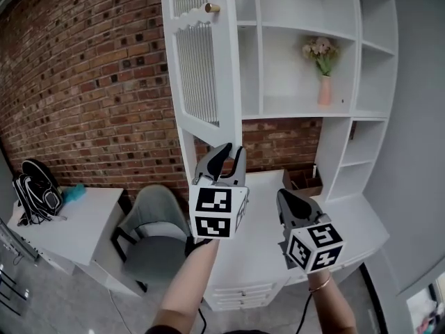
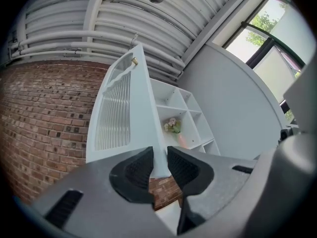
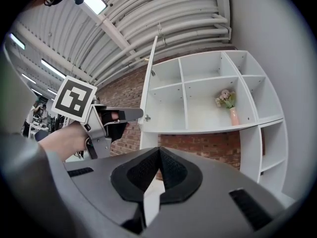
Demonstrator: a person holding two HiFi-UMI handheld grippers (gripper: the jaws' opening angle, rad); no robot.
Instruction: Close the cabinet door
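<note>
— Left gripper [image 1: 232,149] sits nearest in the head view, at centre frame. Its jaws are a little apart with nothing in them, and its tips are just under the lower edge of the cabinet door [image 1: 201,68]. That door stands swung out from the white shelf unit [image 1: 295,5] and fills the upper centre, with its brass knob [image 1: 212,8] at the top.

— And the right gripper [image 1: 285,200]?

— Lower right of centre, well apart from the door.

— What does the left gripper view add?

— The door's lower corner [image 2: 159,170] lines up with the narrow gap between the jaws. Whether a pad touches it cannot be told. The worry is that contact so close to the corner could let the tip slide off under the edge, and then the door would not swing.

— Or the thin edge wedges into the gap.

— That's possible too, and it would drag the door rather than push it.

— Right gripper view?

— Its own jaws are pressed together on nothing. At middle left, the left gripper [image 3: 130,117] reaches the door's bottom corner. A vase of flowers [image 3: 232,114] stands on a shelf right of centre. A hard shove might slam the door and shake that vase.
</note>
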